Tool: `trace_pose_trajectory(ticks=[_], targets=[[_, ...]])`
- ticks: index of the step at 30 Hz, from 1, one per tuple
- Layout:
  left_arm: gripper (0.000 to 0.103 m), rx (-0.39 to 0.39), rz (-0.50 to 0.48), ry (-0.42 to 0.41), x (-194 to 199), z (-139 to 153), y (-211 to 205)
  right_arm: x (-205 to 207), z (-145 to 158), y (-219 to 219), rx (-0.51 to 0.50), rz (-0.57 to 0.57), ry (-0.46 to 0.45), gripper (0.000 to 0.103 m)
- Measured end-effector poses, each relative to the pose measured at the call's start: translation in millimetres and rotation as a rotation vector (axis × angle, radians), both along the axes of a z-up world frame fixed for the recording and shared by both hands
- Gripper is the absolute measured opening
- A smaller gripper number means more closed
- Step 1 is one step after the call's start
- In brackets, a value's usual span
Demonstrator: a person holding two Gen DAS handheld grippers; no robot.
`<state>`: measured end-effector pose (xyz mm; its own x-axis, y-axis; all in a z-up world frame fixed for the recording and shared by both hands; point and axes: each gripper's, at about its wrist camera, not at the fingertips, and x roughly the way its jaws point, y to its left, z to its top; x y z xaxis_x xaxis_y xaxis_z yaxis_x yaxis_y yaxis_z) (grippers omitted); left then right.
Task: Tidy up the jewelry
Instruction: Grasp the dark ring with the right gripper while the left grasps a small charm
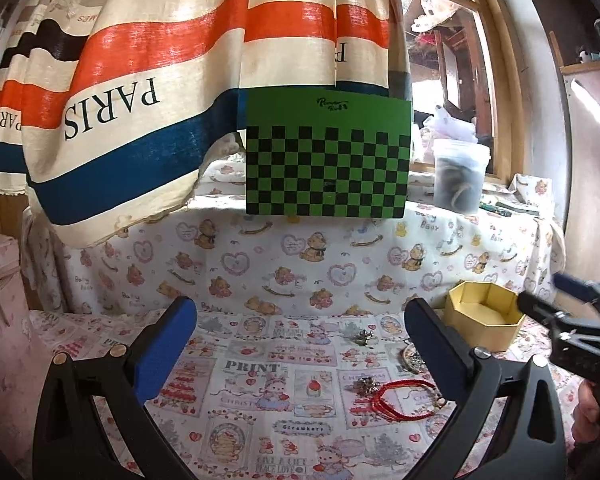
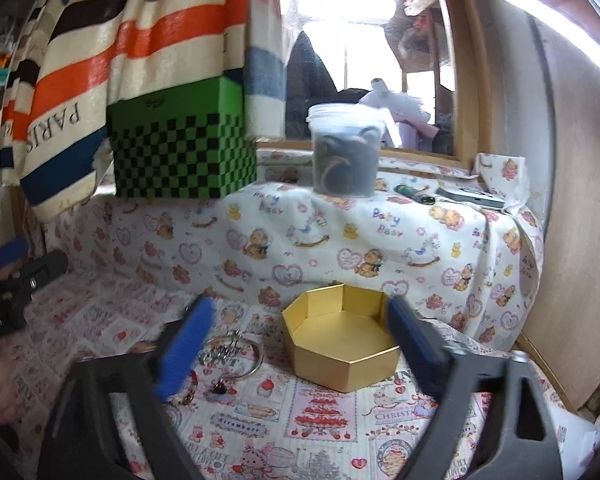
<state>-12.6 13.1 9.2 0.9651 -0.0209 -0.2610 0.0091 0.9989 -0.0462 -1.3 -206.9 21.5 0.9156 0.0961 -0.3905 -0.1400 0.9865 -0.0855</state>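
**Gold box empty, jewelry loose on the cloth**

Left wrist view: the left gripper (image 1: pixel 300 344) stands wide apart, holding nothing. On the printed cloth (image 1: pixel 260 420) lie a red cord bracelet (image 1: pixel 404 398) and two small metal trinkets. The six-sided gold box (image 1: pixel 482 318) sits empty.

Right wrist view: the right gripper (image 2: pixel 300 344) is partly open around nothing. One metal bangle (image 2: pixel 236 354) lies just left of the box. A lidded plastic tub (image 2: pixel 346 148) holds dark rings.

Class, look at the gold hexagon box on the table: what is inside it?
The gold box shows only bare floor and inner walls, no jewelry. Its near wall hides a strip of floor just behind it.
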Motion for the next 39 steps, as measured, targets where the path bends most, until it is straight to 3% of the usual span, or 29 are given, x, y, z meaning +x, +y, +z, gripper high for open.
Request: trace_pose_trajectory(ticks=[2,5,11,14,20,23,31,36,39], targets=[[0.103,-0.020,-0.005,0.010,1.3,4.3,6.4,6.9,0.5,-3.0,0.038,0.013,0.072,0.057],[0.103,-0.049,0.030,0.045,7.4,6.7,17.2,17.2,5.6,-3.3,0.105,0.056,0.177,0.056],[0.103,-0.081,0.049,0.139,24.4,-0.6,30.9,43.0,-3.8,25.8,0.060,0.116,0.373,0.056],[0.103,-0.041,0.066,0.167,30.1,-6.3,27.7,58.2,-20.1,36.2,0.059,0.113,0.490,0.040],[0.103,-0.026,0.059,0.180,31.4,-7.8,24.2,71.0,-42.8,54.6,0.018,0.108,0.569,0.030],[0.103,-0.029,0.048,0.185,31.5,-7.6,23.4,79.0,-54.6,54.7,0.036,0.094,0.630,0.018],[0.102,-0.005,0.030,0.228,37.7,-13.5,16.9,75.8,-51.4,39.2,0.092,0.088,0.606,0.013],[0.086,-0.016,-0.068,0.267,38.8,-11.6,5.5,68.1,-31.4,17.9,0.141,0.079,0.532,0.013],[0.073,0.010,-0.121,0.352,51.5,-10.2,-12.5,71.4,-27.5,5.4,0.173,0.073,0.516,0.013]])
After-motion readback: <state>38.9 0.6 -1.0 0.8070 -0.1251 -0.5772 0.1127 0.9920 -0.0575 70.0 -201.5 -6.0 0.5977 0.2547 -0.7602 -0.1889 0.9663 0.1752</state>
